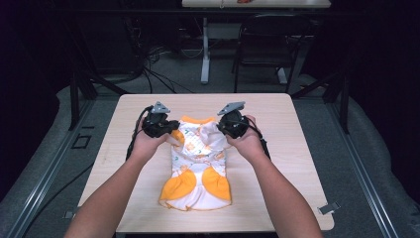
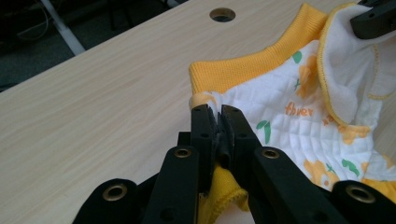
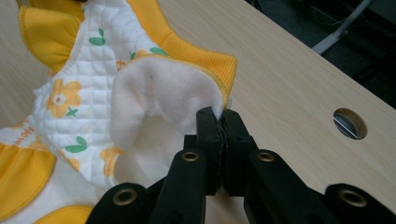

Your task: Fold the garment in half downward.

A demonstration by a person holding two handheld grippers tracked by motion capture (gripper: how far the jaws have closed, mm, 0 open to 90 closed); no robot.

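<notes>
While the high view shows the whole garment point(image 1: 198, 166) lying mid-table point(image 1: 277, 198), the gripper views reveal its quilted white cloth, orange flowers, yellow trim and fleecy lining. The left gripper point(image 2: 218, 122) pinches one shoulder, the right gripper point(image 3: 221, 122) the other, forearms angled inward.

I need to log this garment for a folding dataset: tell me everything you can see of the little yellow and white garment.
The garment is a small quilted white top with orange flowers, green leaves, yellow ribbed collar and yellow lower panels; its lining looks fleecy. It lies on the wooden table, collar end away from the person. The left gripper and right gripper each pinch a shoulder edge, jaws shut.
</notes>
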